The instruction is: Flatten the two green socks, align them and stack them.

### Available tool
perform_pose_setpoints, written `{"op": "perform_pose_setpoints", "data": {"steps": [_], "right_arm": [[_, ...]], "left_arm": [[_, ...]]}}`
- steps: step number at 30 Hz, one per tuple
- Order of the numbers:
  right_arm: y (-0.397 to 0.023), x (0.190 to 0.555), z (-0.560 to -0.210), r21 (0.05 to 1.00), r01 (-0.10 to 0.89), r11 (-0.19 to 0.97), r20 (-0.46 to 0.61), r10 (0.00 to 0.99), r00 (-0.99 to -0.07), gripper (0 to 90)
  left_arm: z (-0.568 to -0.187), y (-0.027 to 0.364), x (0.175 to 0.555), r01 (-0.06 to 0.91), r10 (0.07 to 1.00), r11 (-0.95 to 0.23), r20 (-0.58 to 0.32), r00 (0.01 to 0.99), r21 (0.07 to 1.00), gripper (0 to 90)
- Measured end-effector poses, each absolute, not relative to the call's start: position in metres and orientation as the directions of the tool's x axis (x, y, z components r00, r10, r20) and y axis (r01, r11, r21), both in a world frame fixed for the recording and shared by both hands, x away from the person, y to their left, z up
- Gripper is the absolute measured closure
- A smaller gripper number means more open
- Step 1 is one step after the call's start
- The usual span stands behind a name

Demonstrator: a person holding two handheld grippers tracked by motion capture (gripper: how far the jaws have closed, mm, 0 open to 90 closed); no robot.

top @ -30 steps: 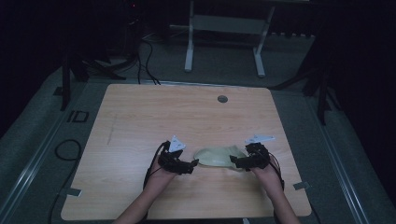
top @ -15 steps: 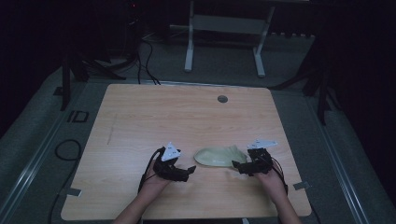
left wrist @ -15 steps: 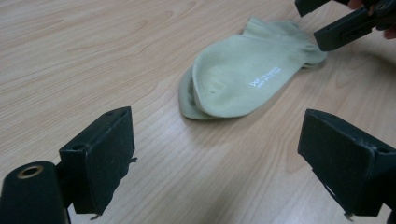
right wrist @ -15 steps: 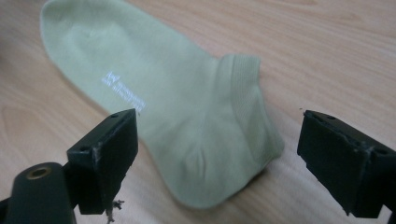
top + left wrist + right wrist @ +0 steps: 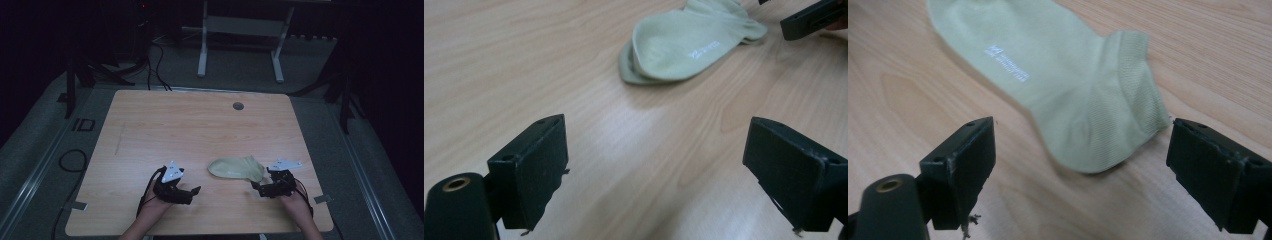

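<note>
With jaws spread and empty, the left gripper [image 5: 196, 191] at seven o'clock and right gripper [image 5: 255, 187] at five o'clock sit near the table [image 5: 150, 130] edge. Just beyond lies the pale green sock [image 5: 236, 168], long axis nine-to-three, toe toward nine. Likely best: close low on the cuff.

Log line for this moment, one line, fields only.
socks: pale green, stacked, flat on table | left gripper: open, clear of socks | right gripper: open, at cuff end, not gripping
</note>
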State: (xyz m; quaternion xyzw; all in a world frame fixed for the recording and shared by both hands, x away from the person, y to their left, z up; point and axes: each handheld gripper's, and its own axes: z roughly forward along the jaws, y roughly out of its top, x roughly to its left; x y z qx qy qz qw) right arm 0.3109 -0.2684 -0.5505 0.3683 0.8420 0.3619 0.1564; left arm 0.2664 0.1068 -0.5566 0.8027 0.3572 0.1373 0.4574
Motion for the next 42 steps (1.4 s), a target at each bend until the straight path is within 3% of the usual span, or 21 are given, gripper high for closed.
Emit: {"op": "perform_pose_setpoints", "data": {"steps": [22, 42], "right_arm": [[-0.287, 0.257, -0.558, 0.752, 0.479, 0.453, -0.024, 0.745, -0.667, 12.1], [-0.314, 0.243, -0.562, 0.763, 0.487, 0.426, -0.051, 0.79, -0.611, 12.3]], "left_arm": [[-0.569, 0.145, 0.238, 0.467, 0.755, -0.321, -0.075, 0.651, 0.824, 10.7], [-0.575, 0.152, 0.223, 0.47, 0.789, -0.333, -0.032, 0.613, 0.817, 7.3]]}}
